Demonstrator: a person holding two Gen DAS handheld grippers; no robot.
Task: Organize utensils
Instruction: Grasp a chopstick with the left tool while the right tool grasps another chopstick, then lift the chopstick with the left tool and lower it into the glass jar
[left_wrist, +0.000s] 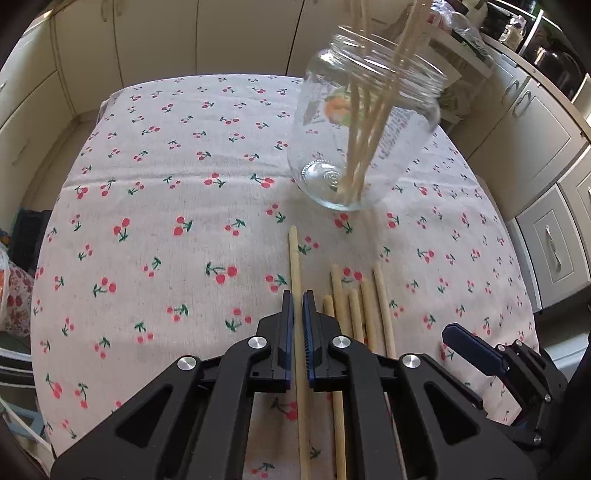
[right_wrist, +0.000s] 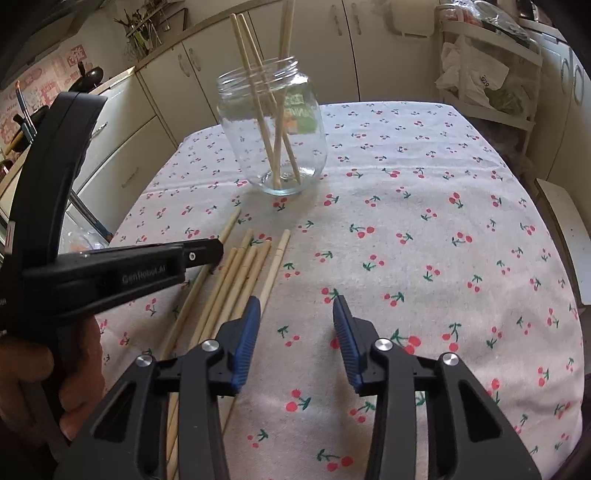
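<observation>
A clear glass jar (left_wrist: 365, 136) stands on the cherry-print tablecloth (left_wrist: 166, 221) and holds several wooden chopsticks. It also shows in the right wrist view (right_wrist: 273, 125). My left gripper (left_wrist: 298, 299) is shut on one chopstick (left_wrist: 294, 258) that lies along the cloth between its blue pads. Several more loose chopsticks (left_wrist: 354, 306) lie just to its right. In the right wrist view the loose chopsticks (right_wrist: 243, 273) lie left of my right gripper (right_wrist: 295, 306), which is open and empty above the cloth. The left gripper (right_wrist: 207, 253) shows there from the side.
Cream kitchen cabinets (left_wrist: 147, 37) run behind the table. More cabinets with metal handles (left_wrist: 550, 251) stand at the right. A rack with plastic bags (right_wrist: 484, 81) stands at the back right. The table edge (right_wrist: 569, 295) drops off at the right.
</observation>
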